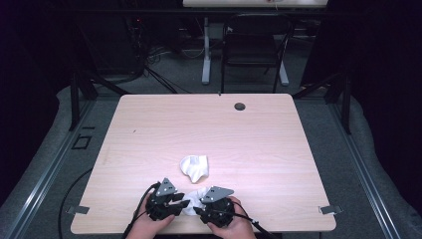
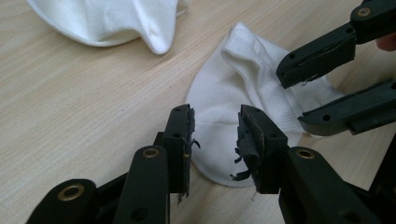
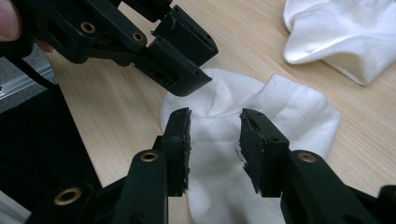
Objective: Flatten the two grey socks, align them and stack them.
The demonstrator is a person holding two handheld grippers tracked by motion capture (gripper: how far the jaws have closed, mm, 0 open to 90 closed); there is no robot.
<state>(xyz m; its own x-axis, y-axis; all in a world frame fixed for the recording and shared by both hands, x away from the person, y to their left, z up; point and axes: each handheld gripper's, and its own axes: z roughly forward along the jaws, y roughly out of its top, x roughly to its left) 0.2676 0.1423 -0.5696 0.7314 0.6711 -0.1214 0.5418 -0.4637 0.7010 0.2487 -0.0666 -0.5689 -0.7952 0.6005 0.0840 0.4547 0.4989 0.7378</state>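
Near sock [image 1: 195, 200] lies flat on the table [image 1: 259, 129] at your front edge, between your left gripper [image 1: 175, 199] and right gripper [image 1: 201, 205]; second sock [image 1: 194, 167] sits just behind it, apart, mid-table

A lab: bare wooden table [image 1: 149, 129], black curtains, floor cables, metal rig frame.

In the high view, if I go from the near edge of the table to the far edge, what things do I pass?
The two hands with their grippers, left gripper and right gripper, over the near white sock → the second white sock → the dark round hole near the far edge.
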